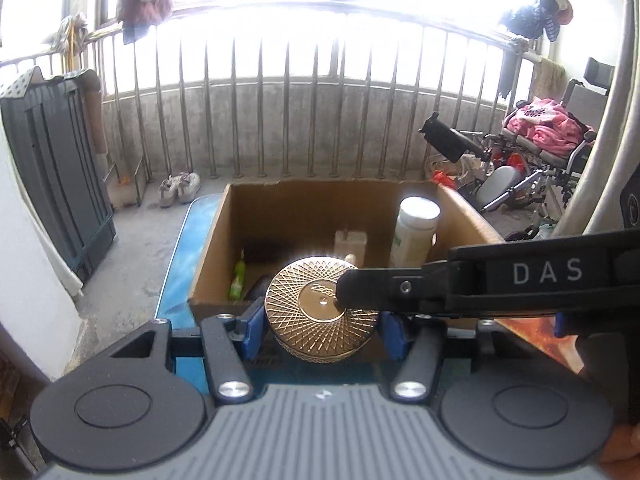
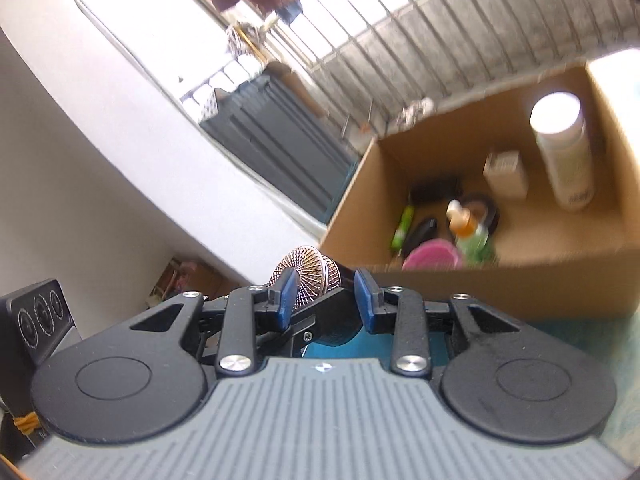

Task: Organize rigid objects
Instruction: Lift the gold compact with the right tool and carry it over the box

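A round gold jar (image 1: 320, 312) with a criss-cross patterned lid hangs just in front of an open cardboard box (image 1: 208, 264). My left gripper (image 1: 322, 332) is shut on it, blue pads pressing its left and right sides. From the right, my right gripper's upper finger (image 1: 400, 286) lies across the lid. In the right wrist view the jar (image 2: 308, 276) sits edge-on in my right gripper (image 2: 326, 296), which clamps it from lid to base, with a black finger of the left gripper (image 2: 332, 320) beside it.
The box (image 2: 520, 276) holds a tall white bottle (image 2: 564, 152), a small beige carton (image 2: 506, 176), an orange-topped bottle (image 2: 464, 220), a pink round item (image 2: 432, 256) and a green tube (image 1: 237, 280). It stands on a blue tabletop (image 1: 176, 280). A wheelchair (image 1: 540, 128) stands at the right.
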Demonstrator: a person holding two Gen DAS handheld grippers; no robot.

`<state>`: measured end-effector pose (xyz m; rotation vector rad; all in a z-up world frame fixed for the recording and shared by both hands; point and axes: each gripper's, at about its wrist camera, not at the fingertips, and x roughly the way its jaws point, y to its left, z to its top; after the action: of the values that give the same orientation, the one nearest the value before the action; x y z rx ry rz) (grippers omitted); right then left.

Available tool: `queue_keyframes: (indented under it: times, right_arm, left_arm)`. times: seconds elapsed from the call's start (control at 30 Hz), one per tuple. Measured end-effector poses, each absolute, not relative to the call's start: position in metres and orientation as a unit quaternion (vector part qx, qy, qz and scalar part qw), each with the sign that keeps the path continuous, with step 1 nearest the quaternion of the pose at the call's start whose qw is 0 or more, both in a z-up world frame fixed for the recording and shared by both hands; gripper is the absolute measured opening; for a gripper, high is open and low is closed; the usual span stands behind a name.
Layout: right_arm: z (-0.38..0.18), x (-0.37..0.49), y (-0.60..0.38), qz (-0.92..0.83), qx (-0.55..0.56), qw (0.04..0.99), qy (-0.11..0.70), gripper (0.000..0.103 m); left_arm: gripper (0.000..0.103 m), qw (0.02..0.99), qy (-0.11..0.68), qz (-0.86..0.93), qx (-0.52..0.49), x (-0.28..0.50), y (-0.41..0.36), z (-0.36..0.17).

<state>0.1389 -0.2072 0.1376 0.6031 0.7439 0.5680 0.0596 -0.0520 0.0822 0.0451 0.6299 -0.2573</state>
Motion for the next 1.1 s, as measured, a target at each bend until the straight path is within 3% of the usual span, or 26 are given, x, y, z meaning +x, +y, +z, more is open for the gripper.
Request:
queue_keyframes:
  times: [0.27, 0.7, 1.1]
  right_arm:
    - [0.163, 0.177, -0.272, 0.216, 0.281, 0.872, 0.336, 0.032]
    - [0.075, 0.265, -0.298, 0.176, 0.275, 0.836, 0.44, 0.031]
    - [0.073, 0.274, -0.285, 0.181, 0.235, 0.848, 0.439, 0.031]
  left_arm:
    - [0.059, 0.923, 0.326, -0.203, 0.004, 0.125, -0.103, 0.102]
    - [0.059, 0.863, 0.458, -0.213, -0.005, 0.219, -0.138, 0.028]
    - [0.059, 0.849, 0.486, -0.208, -0.009, 0.233, -0.138, 0.009]
